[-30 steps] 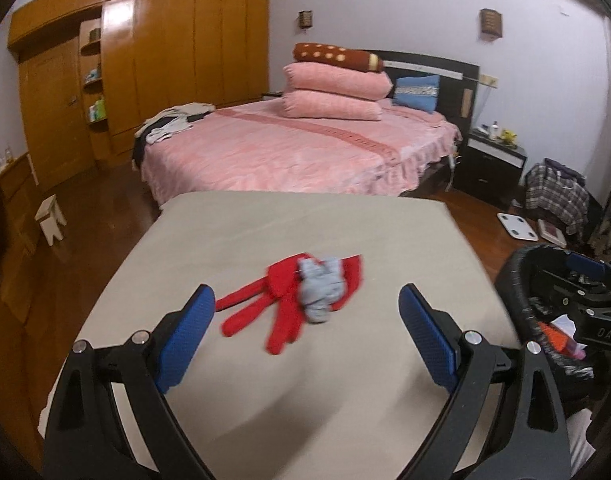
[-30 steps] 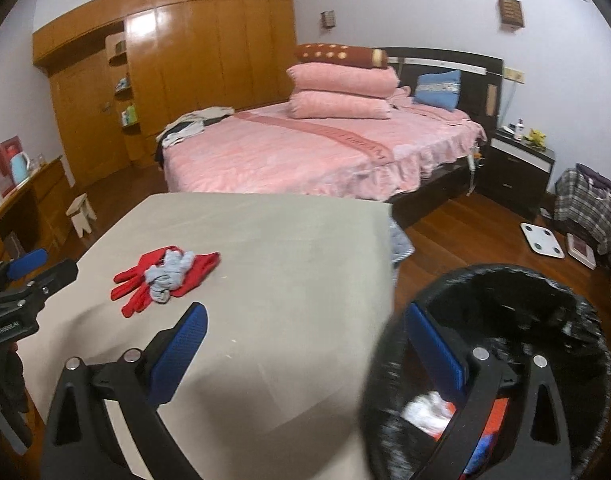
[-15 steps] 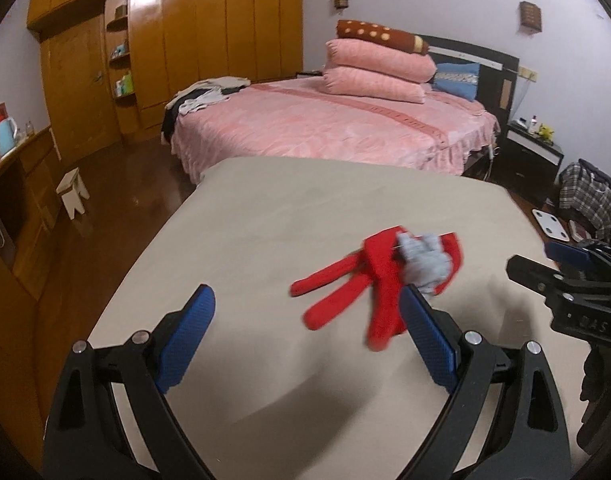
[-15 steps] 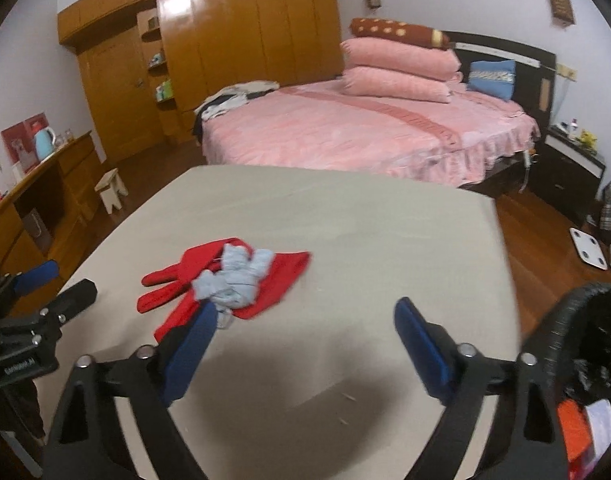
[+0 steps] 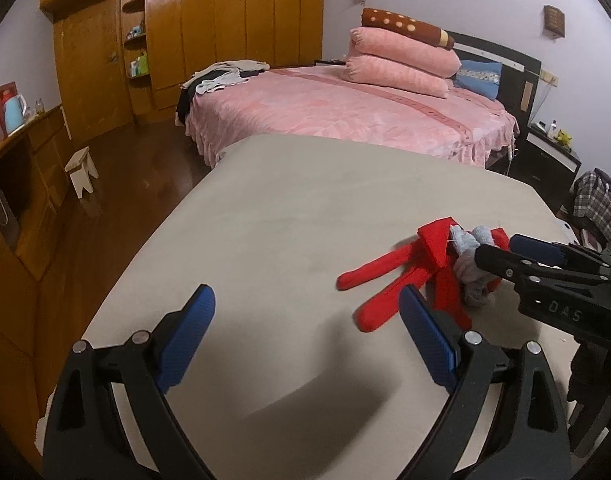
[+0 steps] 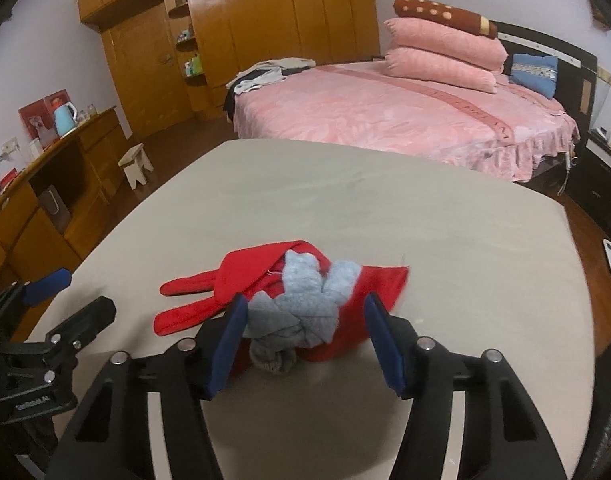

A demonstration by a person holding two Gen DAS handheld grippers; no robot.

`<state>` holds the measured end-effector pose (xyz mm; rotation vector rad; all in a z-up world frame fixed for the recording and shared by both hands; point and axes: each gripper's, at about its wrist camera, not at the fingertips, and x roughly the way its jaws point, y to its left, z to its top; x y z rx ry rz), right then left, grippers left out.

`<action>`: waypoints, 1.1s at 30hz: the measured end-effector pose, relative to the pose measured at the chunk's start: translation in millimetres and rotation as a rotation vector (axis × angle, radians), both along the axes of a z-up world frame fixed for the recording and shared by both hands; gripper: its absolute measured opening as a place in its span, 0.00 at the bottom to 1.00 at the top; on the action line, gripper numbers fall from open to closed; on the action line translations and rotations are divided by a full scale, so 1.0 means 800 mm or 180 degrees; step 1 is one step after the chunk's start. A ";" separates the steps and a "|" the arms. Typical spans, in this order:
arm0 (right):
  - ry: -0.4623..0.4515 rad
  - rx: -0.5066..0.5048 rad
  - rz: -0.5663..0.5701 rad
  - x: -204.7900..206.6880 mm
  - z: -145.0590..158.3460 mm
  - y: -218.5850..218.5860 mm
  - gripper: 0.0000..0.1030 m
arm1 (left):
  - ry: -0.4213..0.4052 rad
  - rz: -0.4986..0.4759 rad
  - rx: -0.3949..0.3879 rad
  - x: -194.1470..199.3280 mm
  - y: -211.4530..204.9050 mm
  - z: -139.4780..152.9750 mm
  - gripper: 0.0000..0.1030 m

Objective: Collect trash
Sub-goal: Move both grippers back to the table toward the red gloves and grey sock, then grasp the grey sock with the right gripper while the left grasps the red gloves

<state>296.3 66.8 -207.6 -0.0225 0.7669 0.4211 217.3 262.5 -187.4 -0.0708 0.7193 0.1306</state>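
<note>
Right gripper sits low over the beige table with its jaws closing around the grey sock bundle; the bundle lies between the blue pads, close to the left-hand pad, with a visible gap at the other, so no grip yet. The bundle rests on top of a red glove, which lies flat on the table near its middle, two fingers of the glove pointing toward the left of frame. Left gripper hovers over bare table surface, jaws spread wide, nothing between them; the glove's fingertips lie just beyond its right-hand pad. Materials: bundle is knitted, soft, lumpy, two tones of grey-blue, twisted into a knot-like wad; glove is a smooth, matte, bright red fabric, flat with a folded cuff; table cover is a matte, slightly napped cloth, rounded at the corners; gripper frames are black hard plastic with ribbed blue pads. Views: the right wrist view shows the bundle framed between the pads and the left gripper at lower left edge, side on. The left wrist view shows the right gripper from the side at the right edge, its tip over the bundle, and it alone shows a plaid garment at far right. Both views show the pink bed and wooden wardrobe behind.
</note>
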 end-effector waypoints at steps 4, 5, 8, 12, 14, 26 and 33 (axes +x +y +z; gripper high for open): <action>0.0048 0.0054 0.0076 0.000 0.001 0.008 0.58 | -0.0003 0.0003 -0.0010 0.003 0.001 -0.002 0.88; 0.0043 0.0041 0.0090 -0.001 0.001 0.010 0.58 | -0.0005 0.0004 -0.0011 0.003 0.001 -0.003 0.88; 0.0046 -0.0085 0.0085 -0.003 -0.006 0.016 0.62 | 0.0000 0.0012 -0.0031 0.004 0.002 -0.006 0.88; 0.0202 -0.0144 0.0030 0.004 -0.017 0.016 0.63 | -0.0006 0.0019 -0.0051 0.002 0.002 -0.006 0.88; 0.0271 -0.0160 0.0034 0.007 -0.022 0.016 0.63 | 0.0004 0.0017 -0.0053 0.002 0.001 -0.006 0.88; 0.0090 0.0104 0.0038 -0.014 0.016 -0.031 0.48 | -0.0051 -0.0062 -0.0057 0.000 -0.016 0.007 0.88; -0.0009 0.0038 -0.0197 -0.024 0.029 -0.080 0.48 | -0.0062 -0.0214 -0.0061 0.015 -0.053 0.009 0.88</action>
